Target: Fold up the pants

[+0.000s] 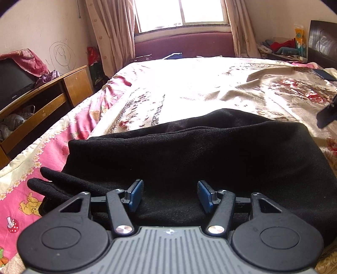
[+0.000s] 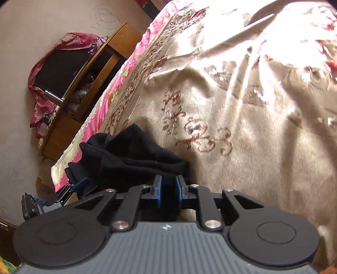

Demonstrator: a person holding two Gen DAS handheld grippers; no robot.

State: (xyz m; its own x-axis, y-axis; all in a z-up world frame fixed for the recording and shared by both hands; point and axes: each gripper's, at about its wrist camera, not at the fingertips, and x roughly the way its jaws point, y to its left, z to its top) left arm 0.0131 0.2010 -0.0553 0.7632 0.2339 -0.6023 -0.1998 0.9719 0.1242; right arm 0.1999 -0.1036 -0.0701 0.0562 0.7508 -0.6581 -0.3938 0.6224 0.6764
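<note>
1. Ribbed grey housing of the left claw (image 1: 170,195) is filling the near edge of the left wrist view; its blue pads (image 1: 135,195) are standing spread, gripping nothing, with black cloth lying beneath the gap.
2. Black pants (image 1: 189,151) are lying folded across the near part of the bed (image 1: 189,84), on its cream floral cover, one dark end trailing to the left over the pink sheet (image 1: 27,179).
3. In the right wrist view the right claw (image 2: 168,189) is hovering at the right edge of the pants (image 2: 130,153); its pads are standing narrowly parted, and whether cloth is lying between them cannot be told.
4. At far left a wooden cabinet (image 1: 48,99) is standing beside the bed, and a window (image 1: 181,12) is glowing at the far wall.
</note>
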